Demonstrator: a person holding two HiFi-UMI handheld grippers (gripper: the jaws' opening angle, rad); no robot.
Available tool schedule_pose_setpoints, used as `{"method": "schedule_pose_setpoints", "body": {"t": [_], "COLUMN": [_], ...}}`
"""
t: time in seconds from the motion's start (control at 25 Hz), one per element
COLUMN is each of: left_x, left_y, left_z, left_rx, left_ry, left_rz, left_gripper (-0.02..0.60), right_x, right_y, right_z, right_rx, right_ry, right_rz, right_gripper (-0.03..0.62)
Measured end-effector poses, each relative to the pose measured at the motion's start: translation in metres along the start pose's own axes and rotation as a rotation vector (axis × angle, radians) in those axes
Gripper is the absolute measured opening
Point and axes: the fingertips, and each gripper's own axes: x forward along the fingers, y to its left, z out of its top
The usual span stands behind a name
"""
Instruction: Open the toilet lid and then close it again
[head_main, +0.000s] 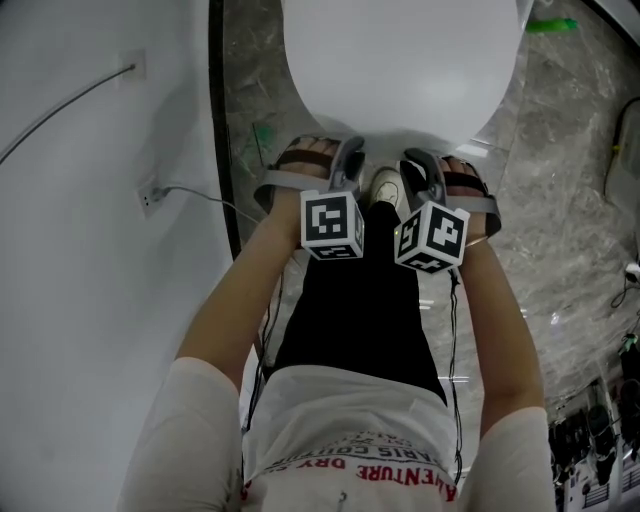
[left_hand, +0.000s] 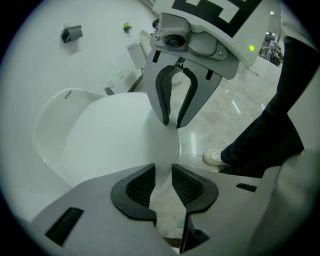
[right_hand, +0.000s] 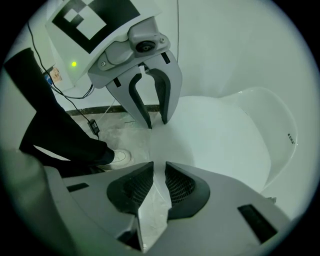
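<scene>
A white, smooth, oval plastic toilet lid (head_main: 400, 60) lies shut, flat on its bowl. The left gripper (left_hand: 163, 172) and the right gripper (right_hand: 159, 170) point steeply down, side by side, at the lid's front rim, the end nearest the person. Both pairs of fingers are released, with a narrow gap between them and nothing gripped. The lid looks stiff, fairly light, glossy and probably slippery, hinged at its far end. The front rim seems the best hold: hook under it and lift slowly.
</scene>
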Motion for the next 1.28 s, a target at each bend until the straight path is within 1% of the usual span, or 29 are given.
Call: {"method": "schedule_pose_setpoints", "body": {"t": [0.08,0.12,0.2,0.24,0.32,0.44,0.56,0.64,0.76,0.84,0.92,1.12,1.28], "left_x": [-0.007,-0.012,-0.027,-0.037,-0.059,-0.099,-0.155,-0.195,-0.256,-0.298,-0.339,-0.445,-0.509], "left_y": [0.003,0.004,0.010,0.014,0.026,0.052,0.090,0.119,0.167,0.187,0.196,0.214,0.223], "left_z": [0.000,-0.001,0.000,0.002,0.008,0.023,0.047,0.065,0.090,0.104,0.115,0.140,0.153], "left_rx": [-0.024,-0.023,-0.003,0.005,-0.005,-0.053,-0.097,-0.105,-0.098,-0.090,-0.097,-0.195,-0.206], "left_ry": [0.006,0.014,0.017,0.005,-0.038,-0.124,-0.198,-0.238,-0.300,-0.330,-0.362,-0.480,-0.547], "left_rz": [0.007,0.020,0.066,0.091,0.135,0.205,0.300,0.367,0.468,0.520,0.558,0.621,0.667], "left_gripper": [0.108,0.106,0.072,0.046,0.021,0.009,0.008,0.008,0.008,0.008,0.008,0.008,0.008], "right_x": [-0.008,-0.014,-0.032,-0.042,-0.065,-0.101,-0.146,-0.181,-0.236,-0.277,-0.319,-0.415,-0.473], "right_y": [-0.001,-0.001,-0.006,-0.010,-0.020,-0.041,-0.065,-0.086,-0.127,-0.146,-0.154,-0.162,-0.158], "right_z": [0.002,0.003,0.006,0.009,0.018,0.033,0.053,0.067,0.092,0.108,0.125,0.170,0.202], "right_rx": [0.015,0.021,0.038,0.051,0.075,0.097,0.115,0.111,0.086,0.064,0.041,0.047,0.075], "right_ry": [-0.001,0.001,-0.009,-0.022,-0.046,-0.077,-0.111,-0.129,-0.156,-0.167,-0.174,-0.232,-0.294], "right_rz": [0.013,0.020,0.019,0.010,-0.021,-0.087,-0.152,-0.208,-0.311,-0.381,-0.442,-0.549,-0.618], "right_gripper": [0.055,0.054,0.053,0.051,0.039,0.028,0.020,0.017,0.017,0.017,0.017,0.017,0.017]}}
